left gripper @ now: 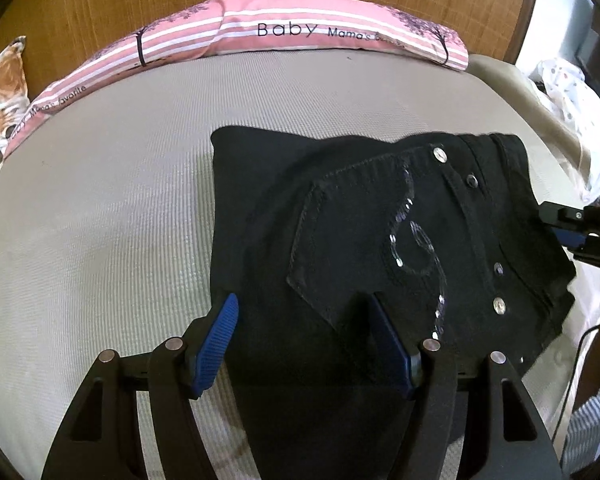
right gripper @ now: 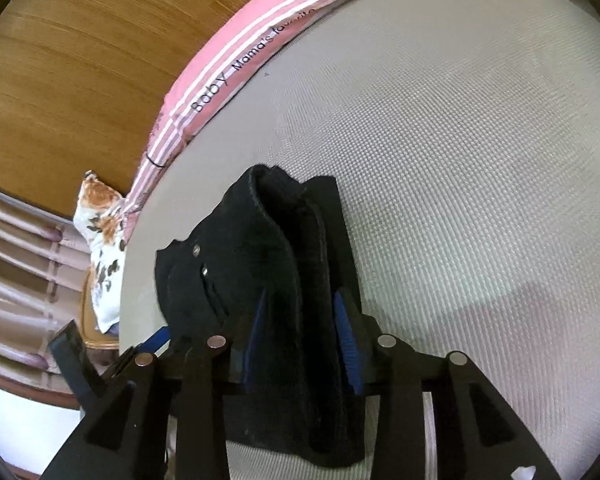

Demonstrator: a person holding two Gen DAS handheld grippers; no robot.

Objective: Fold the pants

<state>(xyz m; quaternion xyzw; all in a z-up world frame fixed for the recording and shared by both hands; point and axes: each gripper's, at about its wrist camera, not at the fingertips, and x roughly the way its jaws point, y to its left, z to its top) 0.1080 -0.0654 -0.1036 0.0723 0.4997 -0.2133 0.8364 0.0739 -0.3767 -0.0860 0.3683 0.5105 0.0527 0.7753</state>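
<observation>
Left wrist view: folded black pants (left gripper: 380, 232) on the bed (left gripper: 120, 200), sequinned pocket (left gripper: 364, 240) up, left claw (left gripper: 304, 316) spread, gripping nothing. Right wrist view alone shows the pants' stacked edge between the right claw's (right gripper: 304, 320) parted fingers; contact unclear.

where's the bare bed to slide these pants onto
Bare grey mattress lies between the black pants and the pink striped pillow, widest beside the pants' plain folded edge. The button side is crowded: the right gripper and the mattress edge.
</observation>
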